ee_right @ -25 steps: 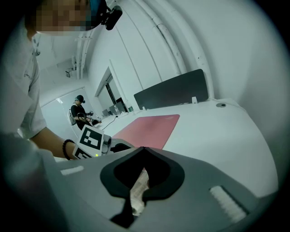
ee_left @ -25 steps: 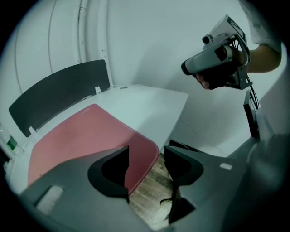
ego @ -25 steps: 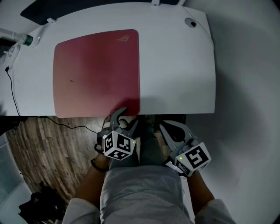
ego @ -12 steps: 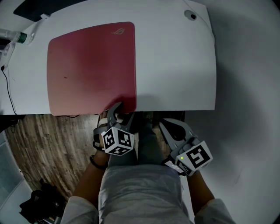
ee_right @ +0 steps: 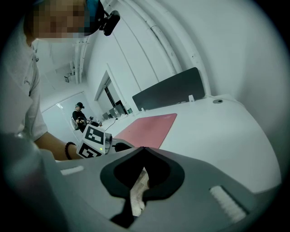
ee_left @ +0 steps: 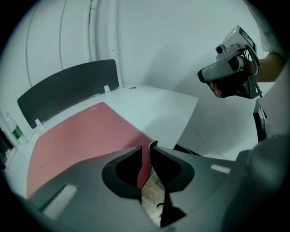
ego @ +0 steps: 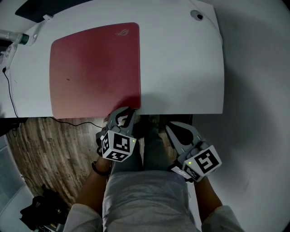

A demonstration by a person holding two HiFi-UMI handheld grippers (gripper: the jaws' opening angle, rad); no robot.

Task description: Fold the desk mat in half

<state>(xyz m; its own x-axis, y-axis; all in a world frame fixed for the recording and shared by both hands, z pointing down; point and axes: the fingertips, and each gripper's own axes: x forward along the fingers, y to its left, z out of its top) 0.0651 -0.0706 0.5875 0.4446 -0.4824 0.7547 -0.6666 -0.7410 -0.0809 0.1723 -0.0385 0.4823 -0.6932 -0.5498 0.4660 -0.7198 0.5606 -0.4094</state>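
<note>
A red desk mat [ego: 95, 68] lies flat on the left half of the white desk [ego: 181, 68]. Its near right corner hangs at the desk's front edge. My left gripper [ego: 127, 112] is at that corner, and its jaws are closing with the mat's corner pinched between them. The left gripper view shows the mat [ee_left: 81, 136] running away from my left gripper [ee_left: 149, 147], the red edge squeezed between the tips. My right gripper [ego: 174, 129] hovers below the desk's front edge over my lap, shut with nothing in it. From my right gripper [ee_right: 144, 148] the mat [ee_right: 149, 127] is seen ahead to the left.
A bottle [ego: 20, 40] and a black cable [ego: 11, 90] sit at the desk's left end. A dark panel [ego: 41, 9] runs along the back. A round grommet [ego: 197, 16] is at the far right corner. Wooden floor [ego: 45, 149] lies to the left.
My left gripper has moved forward onto the mat's near right corner and its jaws have gone from wide apart to closed on it. The right gripper has stayed put.
</note>
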